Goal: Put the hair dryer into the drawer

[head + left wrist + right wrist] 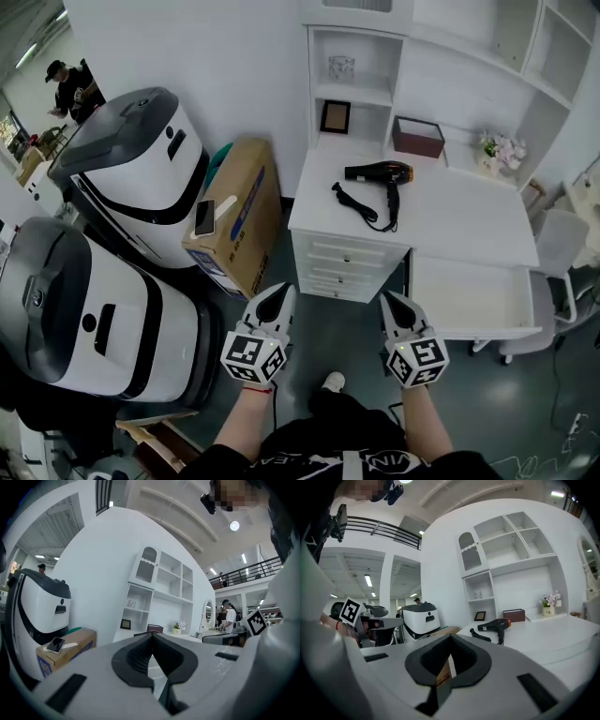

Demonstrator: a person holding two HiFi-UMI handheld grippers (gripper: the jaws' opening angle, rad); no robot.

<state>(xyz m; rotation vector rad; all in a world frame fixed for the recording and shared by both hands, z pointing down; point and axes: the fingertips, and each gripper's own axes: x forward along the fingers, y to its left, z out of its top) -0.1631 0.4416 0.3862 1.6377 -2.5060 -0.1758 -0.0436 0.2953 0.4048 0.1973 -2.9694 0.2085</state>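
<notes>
Hair dryer (380,173) (black, orange trim) is seen lying on the white desk (469,216) at upper centre. The drawer (469,298) is pulled open at centre right. Left gripper (280,292) and right gripper (391,300) are held at lower centre, jaws closed together, nothing gripped.

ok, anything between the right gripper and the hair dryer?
Nothing in the way: in the head view only the desk front and its bare top lie between the right gripper and the hair dryer.
</notes>
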